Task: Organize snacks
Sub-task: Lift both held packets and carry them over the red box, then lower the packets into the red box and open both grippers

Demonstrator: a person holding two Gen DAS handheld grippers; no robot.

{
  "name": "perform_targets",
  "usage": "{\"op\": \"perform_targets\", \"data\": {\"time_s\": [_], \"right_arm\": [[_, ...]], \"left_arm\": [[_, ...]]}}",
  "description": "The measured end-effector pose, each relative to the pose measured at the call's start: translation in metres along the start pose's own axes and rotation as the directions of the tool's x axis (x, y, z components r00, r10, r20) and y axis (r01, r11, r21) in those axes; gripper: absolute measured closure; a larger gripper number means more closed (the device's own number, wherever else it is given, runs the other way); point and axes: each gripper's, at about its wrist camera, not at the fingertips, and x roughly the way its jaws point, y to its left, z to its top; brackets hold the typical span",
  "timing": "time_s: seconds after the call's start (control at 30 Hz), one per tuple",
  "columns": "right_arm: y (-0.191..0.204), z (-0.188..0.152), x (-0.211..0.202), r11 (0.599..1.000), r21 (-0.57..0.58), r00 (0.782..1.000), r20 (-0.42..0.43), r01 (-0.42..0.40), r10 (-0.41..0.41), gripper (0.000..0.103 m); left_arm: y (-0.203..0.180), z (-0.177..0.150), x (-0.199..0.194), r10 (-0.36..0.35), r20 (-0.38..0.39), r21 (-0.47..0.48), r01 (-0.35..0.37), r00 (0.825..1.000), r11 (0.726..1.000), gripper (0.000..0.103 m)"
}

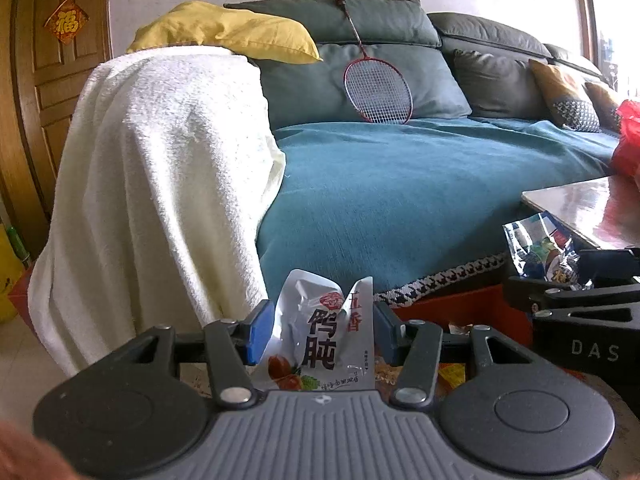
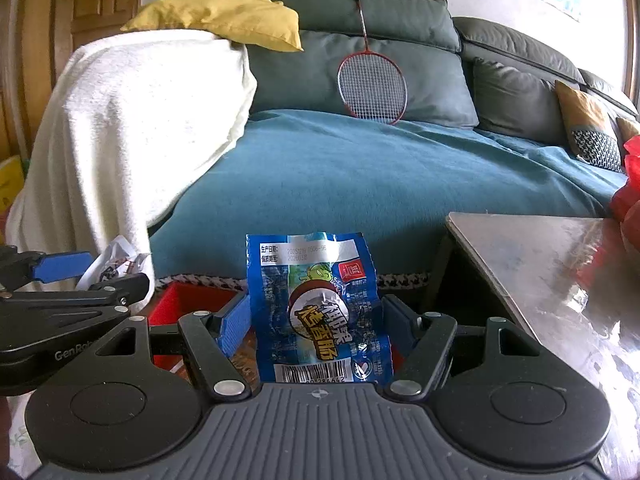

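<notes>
Two packets in hand: you carry one snack in each claw, neither yet put down.
Left claw (image 1: 320, 332): its blue pads are closed narrowly on a white plastic snack pouch with black and red characters (image 1: 320, 336), which stands upright and creased between them.
Right claw (image 2: 316, 328): set wider, it clasps a blue foil sausage packet with a barcode (image 2: 320, 312) by its lower edges; you hold it upright too.
Destination, as I judge it: a red open box (image 2: 188, 300) sits low, just beyond and below both claws, in front of the teal-covered sofa (image 1: 400, 184). Its contents are mostly hidden from you; only scraps of coloured wrapper show past the left claw.
Desk: a glossy brown desk (image 2: 540, 264) stands to your right; a red plastic bag (image 2: 628, 184) rests at its far edge.
Done: both packets picked up and lifted clear.
Left: lower each into the box and release; whether more snacks wait elsewhere, you cannot tell from these views.
</notes>
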Motion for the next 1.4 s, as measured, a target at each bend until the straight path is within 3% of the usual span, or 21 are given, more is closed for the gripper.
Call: {"op": "perform_targets", "data": {"time_s": [0.7,1.4], "right_arm": [[-0.003,0.000,0.051,1.000,0.000,0.994,-0.105,0.015,-0.015,0.027],[0.004,-0.016,0.087,1.000,-0.004,0.974,-0.227,0.002,-0.003,0.027]], "left_arm": [[-0.005,-0.006,0.041,0.026,-0.087,0.016,-0.025,0.996,1.000,0.057],[-0.005,-0.021,0.072,0.030,-0.190,0.024,-0.025,0.981,0.999,0.057]]}}
